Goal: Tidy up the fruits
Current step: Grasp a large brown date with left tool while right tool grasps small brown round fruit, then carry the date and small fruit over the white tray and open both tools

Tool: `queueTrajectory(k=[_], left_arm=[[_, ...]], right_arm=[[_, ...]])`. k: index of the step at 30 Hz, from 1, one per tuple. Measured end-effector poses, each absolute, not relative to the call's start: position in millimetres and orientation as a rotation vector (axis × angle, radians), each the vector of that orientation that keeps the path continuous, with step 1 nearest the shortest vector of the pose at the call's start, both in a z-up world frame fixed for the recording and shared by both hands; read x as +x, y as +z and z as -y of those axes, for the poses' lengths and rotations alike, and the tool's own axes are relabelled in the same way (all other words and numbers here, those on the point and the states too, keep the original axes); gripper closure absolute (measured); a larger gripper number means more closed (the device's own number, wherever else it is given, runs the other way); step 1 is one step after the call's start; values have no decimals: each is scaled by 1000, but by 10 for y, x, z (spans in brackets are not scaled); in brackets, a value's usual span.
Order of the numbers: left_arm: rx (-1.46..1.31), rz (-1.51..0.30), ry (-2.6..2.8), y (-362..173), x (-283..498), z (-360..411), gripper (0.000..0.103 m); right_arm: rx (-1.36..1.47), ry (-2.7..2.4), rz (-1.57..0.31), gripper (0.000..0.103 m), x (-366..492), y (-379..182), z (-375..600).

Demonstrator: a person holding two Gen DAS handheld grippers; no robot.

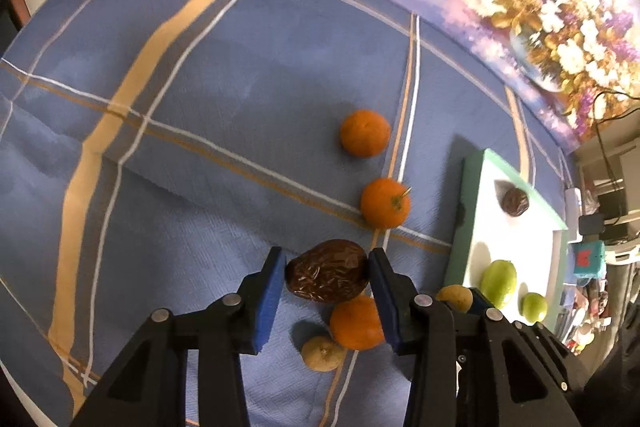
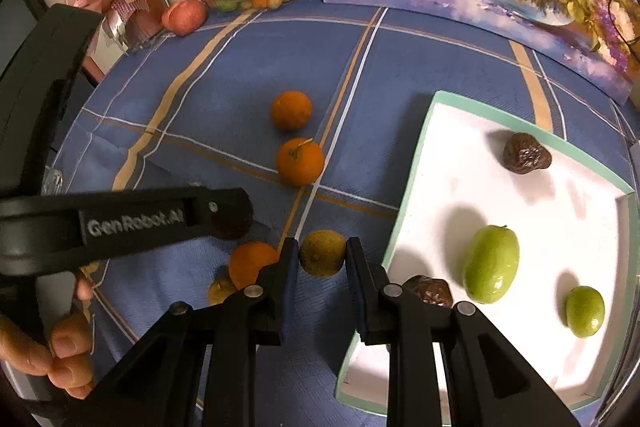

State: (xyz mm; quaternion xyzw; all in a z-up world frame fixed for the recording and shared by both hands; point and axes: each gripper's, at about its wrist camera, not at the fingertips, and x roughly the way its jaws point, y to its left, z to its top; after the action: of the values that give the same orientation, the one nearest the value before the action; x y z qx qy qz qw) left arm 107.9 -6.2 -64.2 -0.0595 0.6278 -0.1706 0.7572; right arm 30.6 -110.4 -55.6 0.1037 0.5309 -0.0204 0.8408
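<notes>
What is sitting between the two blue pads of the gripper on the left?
A dark brown wrinkled fruit sits between the left gripper pads, seen in the left wrist view.

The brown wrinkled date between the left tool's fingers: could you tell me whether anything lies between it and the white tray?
Yes: the right tool, around a small yellow-brown fruit, sits between the date and the white tray.
</notes>
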Motion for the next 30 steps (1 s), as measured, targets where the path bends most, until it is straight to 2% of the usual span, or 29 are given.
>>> queueTrajectory(k=[12, 30], left_arm=[[-119, -1289, -423, -331, 1002, 82, 58], [19, -1266, -587, -240, 724, 895, 58]], right_arm=[[285, -98, -1068, 78, 169, -367, 1396], [459, -399, -1015, 78, -421, -396, 2635]])
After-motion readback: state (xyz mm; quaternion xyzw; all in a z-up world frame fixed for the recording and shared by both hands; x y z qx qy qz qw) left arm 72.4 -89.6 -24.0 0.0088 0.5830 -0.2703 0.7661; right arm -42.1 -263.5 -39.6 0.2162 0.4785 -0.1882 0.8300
